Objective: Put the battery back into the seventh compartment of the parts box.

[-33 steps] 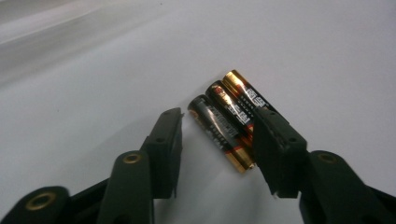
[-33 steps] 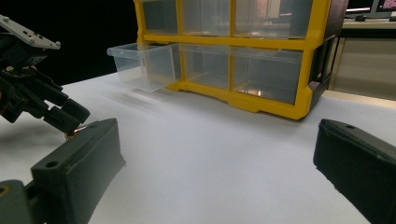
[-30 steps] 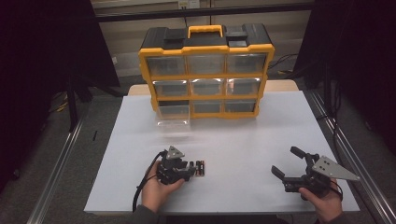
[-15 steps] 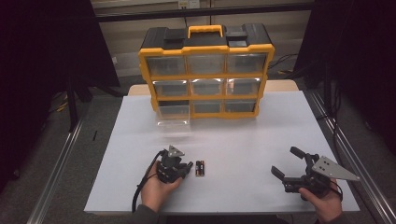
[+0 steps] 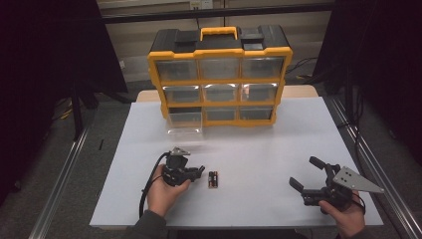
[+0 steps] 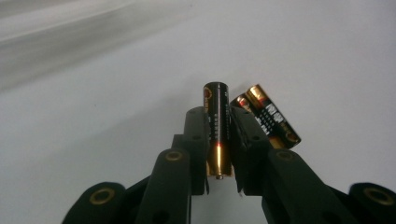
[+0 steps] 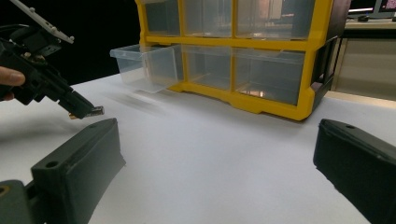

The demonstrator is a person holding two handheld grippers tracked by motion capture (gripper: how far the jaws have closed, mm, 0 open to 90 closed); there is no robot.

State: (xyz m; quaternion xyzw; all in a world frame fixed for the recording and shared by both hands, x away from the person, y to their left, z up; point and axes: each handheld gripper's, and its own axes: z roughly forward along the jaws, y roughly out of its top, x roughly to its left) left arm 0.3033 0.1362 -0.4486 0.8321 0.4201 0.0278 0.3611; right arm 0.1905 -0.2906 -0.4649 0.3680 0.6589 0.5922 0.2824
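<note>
The left gripper (image 6: 219,140) clamps one battery (image 6: 217,126) lengthwise, lifted off the two batteries (image 5: 213,179) on the tabletop (image 5: 259,154), likely bound for the pulled-out drawer (image 5: 184,123), while the right gripper (image 5: 311,175) waits, fingers apart.

White table (image 5: 278,149), grey floor (image 5: 64,164), dim room

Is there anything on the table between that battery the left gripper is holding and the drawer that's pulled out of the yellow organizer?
Nothing visible. The left gripper holds one battery, and bare white table lies between it and the open drawer. The other batteries lie off to the side, out of that path.
</note>
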